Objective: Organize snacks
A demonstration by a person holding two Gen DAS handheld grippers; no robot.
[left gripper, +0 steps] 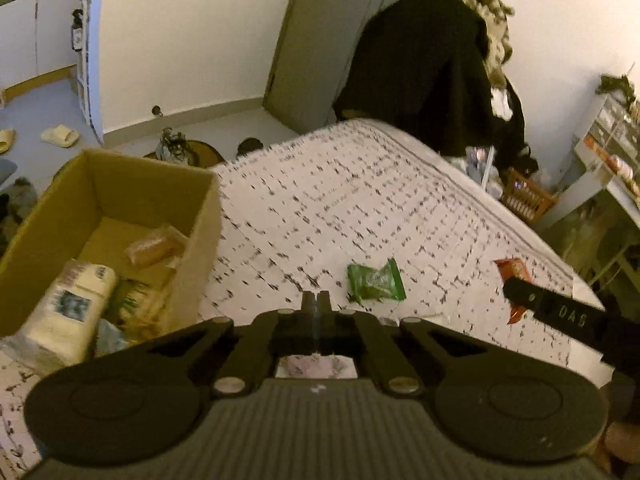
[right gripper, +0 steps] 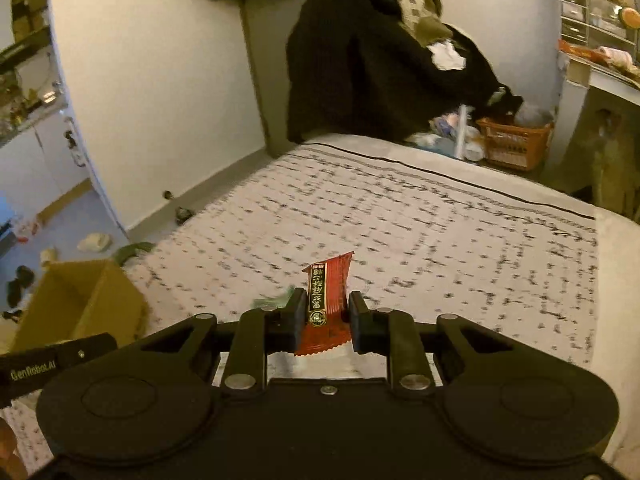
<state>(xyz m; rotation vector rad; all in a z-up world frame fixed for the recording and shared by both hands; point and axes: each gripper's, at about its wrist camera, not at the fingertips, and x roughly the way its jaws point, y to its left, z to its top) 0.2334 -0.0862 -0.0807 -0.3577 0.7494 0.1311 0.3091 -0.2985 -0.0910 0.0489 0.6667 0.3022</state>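
My left gripper (left gripper: 315, 300) is shut and empty, held above the patterned bed (left gripper: 360, 208). A green snack packet (left gripper: 376, 280) lies on the bed just ahead and right of it. A cardboard box (left gripper: 120, 216) stands at the left with a brown snack pack (left gripper: 154, 248) and a white wrapped pack (left gripper: 70, 312) inside. My right gripper (right gripper: 325, 312) is shut on a red snack packet (right gripper: 326, 304), held upright above the bed (right gripper: 400, 220). The red packet (left gripper: 516, 272) and right gripper also show at the right of the left wrist view. The box (right gripper: 80, 304) shows at the left of the right wrist view.
A dark coat (left gripper: 424, 68) hangs beyond the bed's far end. An orange basket (right gripper: 512, 140) sits on the floor by a desk (right gripper: 600, 80) at the right. Slippers (left gripper: 60, 136) and clutter lie on the floor at the left.
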